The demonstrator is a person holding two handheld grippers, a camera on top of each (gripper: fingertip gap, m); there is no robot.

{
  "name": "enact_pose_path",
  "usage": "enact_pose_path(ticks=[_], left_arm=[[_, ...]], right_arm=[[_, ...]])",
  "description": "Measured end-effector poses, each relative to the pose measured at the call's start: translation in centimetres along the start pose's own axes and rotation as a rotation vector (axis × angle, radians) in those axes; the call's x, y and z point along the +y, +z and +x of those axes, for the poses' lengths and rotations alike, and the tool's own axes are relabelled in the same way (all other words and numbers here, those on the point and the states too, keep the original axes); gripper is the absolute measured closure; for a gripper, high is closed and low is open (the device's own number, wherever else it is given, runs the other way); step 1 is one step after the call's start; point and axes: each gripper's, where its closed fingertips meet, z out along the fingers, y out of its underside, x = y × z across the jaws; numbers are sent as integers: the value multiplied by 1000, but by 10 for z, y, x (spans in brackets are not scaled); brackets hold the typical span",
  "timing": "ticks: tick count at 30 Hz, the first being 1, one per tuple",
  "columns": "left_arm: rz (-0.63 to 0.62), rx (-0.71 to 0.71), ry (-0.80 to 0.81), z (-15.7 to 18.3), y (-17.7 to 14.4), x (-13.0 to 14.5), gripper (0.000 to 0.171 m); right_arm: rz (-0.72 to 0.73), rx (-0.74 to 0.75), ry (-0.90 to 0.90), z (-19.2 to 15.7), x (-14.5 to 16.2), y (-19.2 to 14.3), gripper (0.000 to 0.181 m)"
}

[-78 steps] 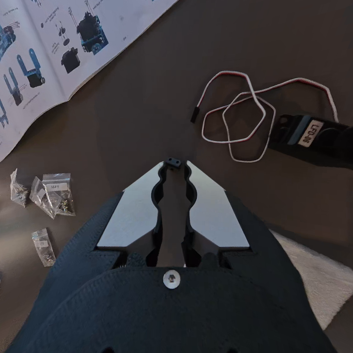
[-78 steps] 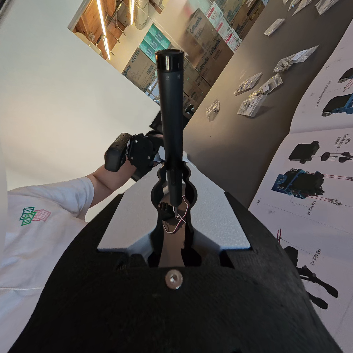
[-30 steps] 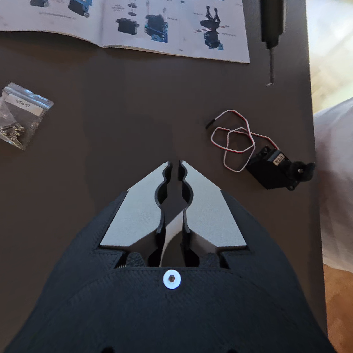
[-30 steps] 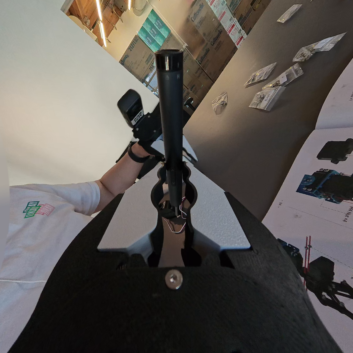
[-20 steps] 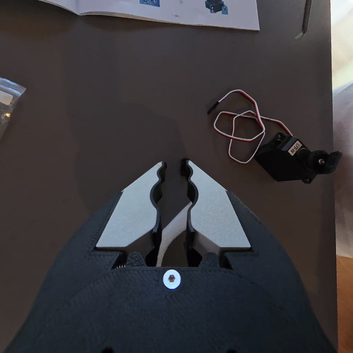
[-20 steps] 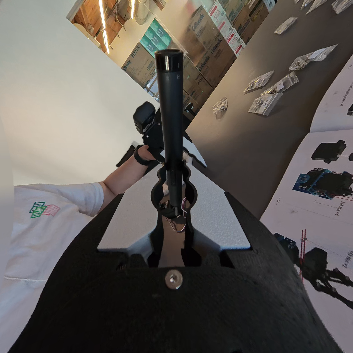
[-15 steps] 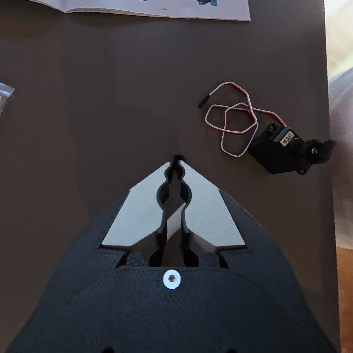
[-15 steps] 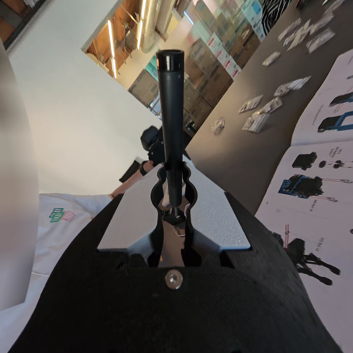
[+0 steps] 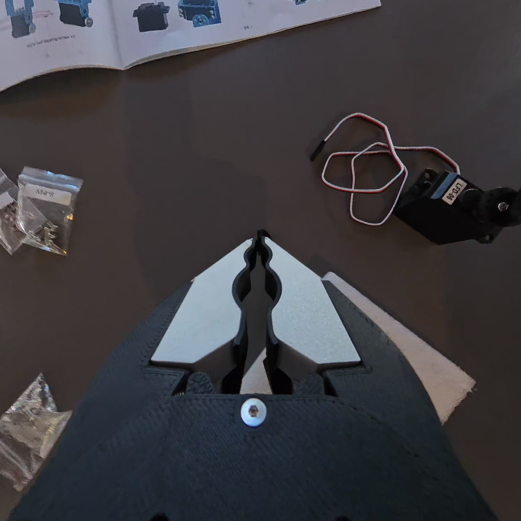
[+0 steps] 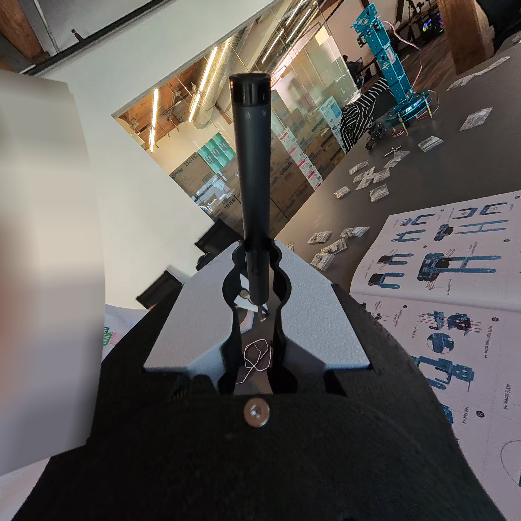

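Note:
My left gripper (image 9: 258,239) is shut, and a small black part (image 9: 259,233) sticks out between its tips, just above the dark table (image 9: 197,169). A black servo (image 9: 439,208) lies to the right with its red-and-white wire (image 9: 366,174) looped beside it. My right gripper (image 10: 255,245) is shut on a black electric screwdriver (image 10: 253,169), whose body stands out past the fingers. Its bit end points back between them. The looped wire (image 10: 255,359) shows below, in the gap between the fingers.
An open instruction booklet (image 9: 141,33) lies at the far edge and also shows in the right wrist view (image 10: 451,282). Bags of screws (image 9: 45,208) lie left. A white cloth (image 9: 423,375) lies under the gripper's right side. A blue robot arm (image 10: 392,64) stands far off, with more bags (image 10: 366,177) nearby. Left tips to right tips: about 35 centimeters. The left tips stand about 11 centimeters off the black servo (image 9: 439,208).
My left gripper opened briefly, then shut on the small black part and swung left, bringing the screw bags into view. My right gripper tilted; the left hand has left its view.

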Motion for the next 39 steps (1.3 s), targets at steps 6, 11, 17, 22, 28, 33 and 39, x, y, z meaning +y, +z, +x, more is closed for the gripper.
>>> enact_pose_path(ticks=[6,11,17,22,28,33,39], left_arm=[[-6,55,152,-4,-3,-9,171],[-53,113,295,-4,3,-9,171],[-112,125,463,-6,11,-3,171],[-78,126,538,-2,14,-6,171],[-58,34,657,-10,13,-6,171],[-37,-77,536,-25,7,-8,140],[-53,-233,24,-34,-25,-1,150]], right_arm=[[34,13,74,20,6,-3,166],[32,28,110,32,12,-1,166],[36,49,111,36,15,-4,166],[28,57,125,39,18,-1,166],[8,59,111,37,17,6,166],[11,49,101,33,18,7,166],[-2,5,83,28,19,9,166]])
